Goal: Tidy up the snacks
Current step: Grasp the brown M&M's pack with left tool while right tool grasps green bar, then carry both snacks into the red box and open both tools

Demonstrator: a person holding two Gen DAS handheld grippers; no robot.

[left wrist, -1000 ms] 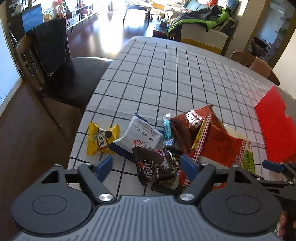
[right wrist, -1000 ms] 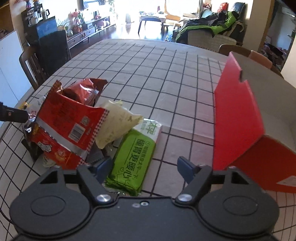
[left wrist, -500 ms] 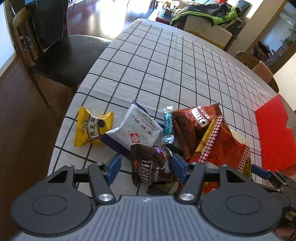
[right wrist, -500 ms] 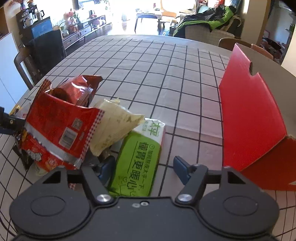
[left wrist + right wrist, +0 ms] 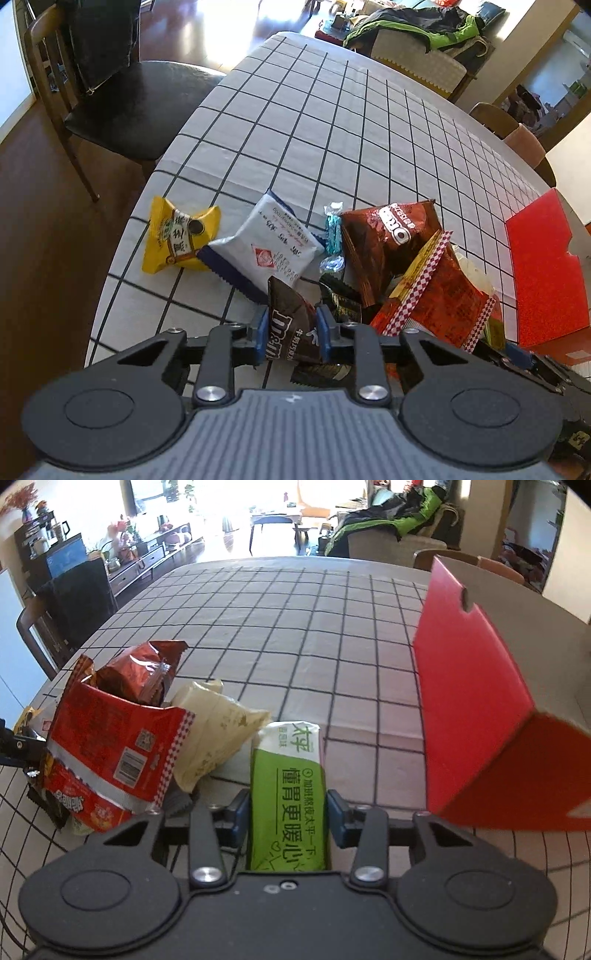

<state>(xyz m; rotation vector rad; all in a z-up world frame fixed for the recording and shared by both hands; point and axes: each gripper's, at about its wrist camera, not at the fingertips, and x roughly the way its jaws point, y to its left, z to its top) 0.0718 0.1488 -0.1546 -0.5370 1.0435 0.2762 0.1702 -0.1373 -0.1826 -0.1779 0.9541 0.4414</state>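
My left gripper (image 5: pixel 291 335) is closing on a brown M&M's packet (image 5: pixel 291 325); both blue pads press its sides. Behind it lie a yellow packet (image 5: pixel 177 236), a white and blue packet (image 5: pixel 266 247), a brown Oreo bag (image 5: pixel 388 236) and a red checked bag (image 5: pixel 432 295). My right gripper (image 5: pixel 289 818) is closing on a green biscuit pack (image 5: pixel 291 775), which lies lengthwise between its pads and touches both. A cream packet (image 5: pixel 214 731) and the red bag (image 5: pixel 114 738) lie to its left. An open red box (image 5: pixel 469 709) stands to its right.
The gridded tablecloth (image 5: pixel 332 122) stretches away behind the snack pile. The table's left edge drops off beside the yellow packet, with a dark chair (image 5: pixel 122 99) beyond it. More chairs (image 5: pixel 461 561) stand at the far side.
Both grippers have narrowed from wide open onto their packets, the left on the M&M's packet, the right on the green pack. Both tilted a little more downward.
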